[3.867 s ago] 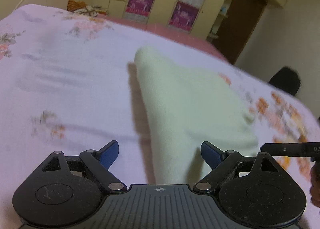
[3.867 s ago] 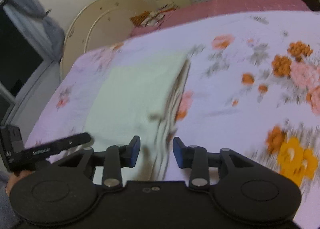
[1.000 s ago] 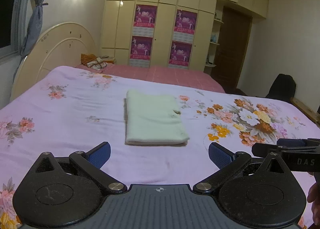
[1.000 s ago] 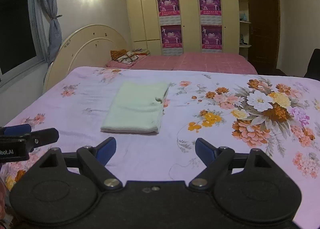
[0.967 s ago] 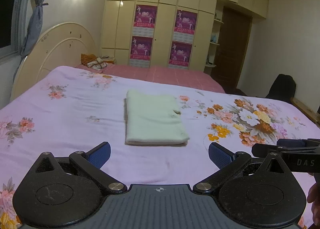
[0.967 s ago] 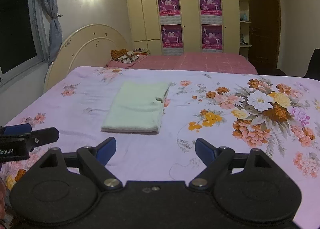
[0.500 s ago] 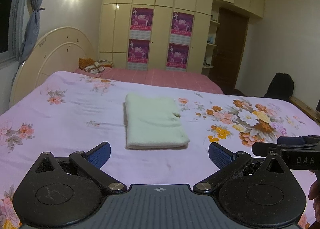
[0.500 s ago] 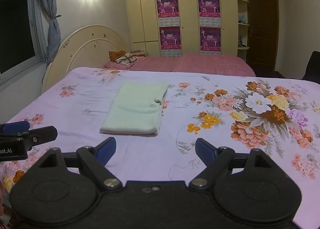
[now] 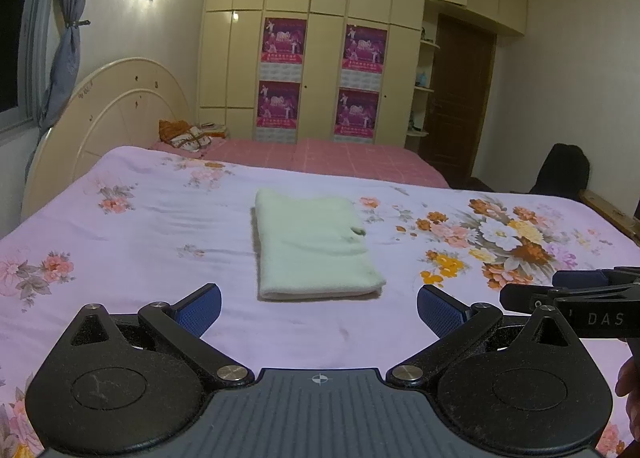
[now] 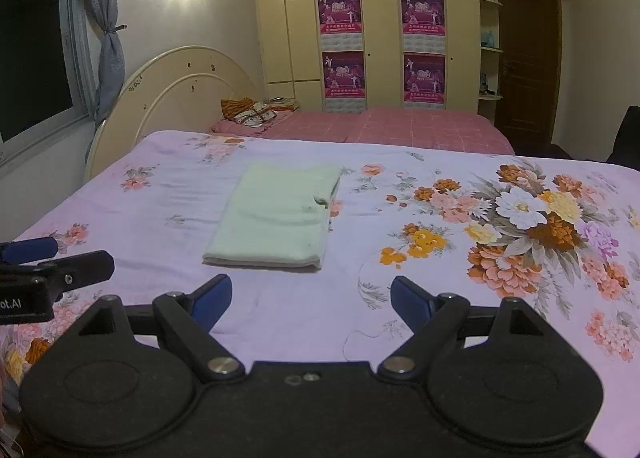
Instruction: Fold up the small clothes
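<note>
Ahead of both spread, empty claws — left claw, right claw — lay the folded garment, long axis running away, slightly nearer the left.

A pale green, soft-knit small garment lies folded into a neat, flat rectangle on a lilac bedsheet printed with flowers, its long side running away from the cameras. The near short end shows stacked layers with a paler, cream-coloured edge along the bottom. The left long edge is a smooth, rounded fold; the right long edge shows layered edges and a small dark notch or tuck partway along. The top face is smooth, with only faint creases. It rests alone, touched by nothing.
</note>
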Demonstrator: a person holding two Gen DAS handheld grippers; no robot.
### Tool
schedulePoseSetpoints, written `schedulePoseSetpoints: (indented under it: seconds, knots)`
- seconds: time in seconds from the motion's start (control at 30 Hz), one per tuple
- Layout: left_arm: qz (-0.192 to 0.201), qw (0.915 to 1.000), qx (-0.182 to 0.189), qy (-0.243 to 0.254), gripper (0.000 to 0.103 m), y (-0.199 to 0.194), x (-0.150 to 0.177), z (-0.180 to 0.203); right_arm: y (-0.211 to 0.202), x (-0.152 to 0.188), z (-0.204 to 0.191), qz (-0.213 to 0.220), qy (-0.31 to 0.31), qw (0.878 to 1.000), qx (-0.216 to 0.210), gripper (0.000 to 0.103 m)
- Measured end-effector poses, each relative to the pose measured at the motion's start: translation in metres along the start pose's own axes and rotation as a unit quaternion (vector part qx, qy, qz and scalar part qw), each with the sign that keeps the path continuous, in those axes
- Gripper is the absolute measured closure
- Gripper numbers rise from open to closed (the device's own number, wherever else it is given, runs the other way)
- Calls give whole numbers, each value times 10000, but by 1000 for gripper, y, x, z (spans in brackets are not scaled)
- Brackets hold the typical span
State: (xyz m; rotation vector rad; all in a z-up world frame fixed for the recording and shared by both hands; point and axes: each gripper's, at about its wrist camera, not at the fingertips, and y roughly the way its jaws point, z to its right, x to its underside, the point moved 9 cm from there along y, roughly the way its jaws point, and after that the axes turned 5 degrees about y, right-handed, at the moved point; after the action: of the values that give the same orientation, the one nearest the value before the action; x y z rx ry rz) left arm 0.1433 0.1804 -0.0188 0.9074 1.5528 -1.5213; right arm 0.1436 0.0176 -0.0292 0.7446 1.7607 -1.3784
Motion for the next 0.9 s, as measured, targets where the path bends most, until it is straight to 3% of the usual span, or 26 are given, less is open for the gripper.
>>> schedulePoseSetpoints:
  seconds: [0.9]
  knots:
    - [54, 9998, 59, 183, 0, 5, -3, 8, 2, -1, 6, 18, -7, 10000, 34, 17]
